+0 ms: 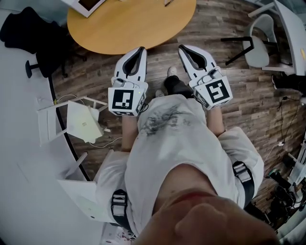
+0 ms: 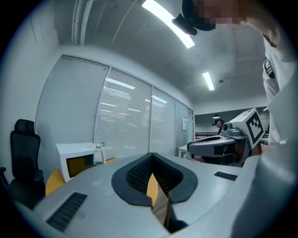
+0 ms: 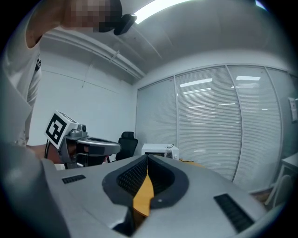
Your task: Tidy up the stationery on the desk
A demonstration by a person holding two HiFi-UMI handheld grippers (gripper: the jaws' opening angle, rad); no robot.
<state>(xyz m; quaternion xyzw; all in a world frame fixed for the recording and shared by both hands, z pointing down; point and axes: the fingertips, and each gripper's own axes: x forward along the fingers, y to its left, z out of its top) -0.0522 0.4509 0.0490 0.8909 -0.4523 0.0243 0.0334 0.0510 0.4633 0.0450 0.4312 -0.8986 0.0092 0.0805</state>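
Left tool (image 1: 140, 49) and right tool (image 1: 183, 48) closed on nothing, at the near edge of the round desk (image 1: 129, 28).

Each tool's own view shows its pads pressed together at the tips, with nothing between them. The top edge of the head view cuts off most of the wooden desk. Only a corner of a white box (image 1: 89, 5) shows there, and the stationery cannot be made out in any view.

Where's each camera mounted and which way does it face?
Head view: person's head, steeply down; torso, left gripper, right gripper, round table.
Left gripper view: on left gripper, level along its jaws; microwave, blinds, right gripper at right.
Right gripper view: on right gripper, along its jaws; microwave, left gripper at left.
Shared: both gripper views see the microwave.
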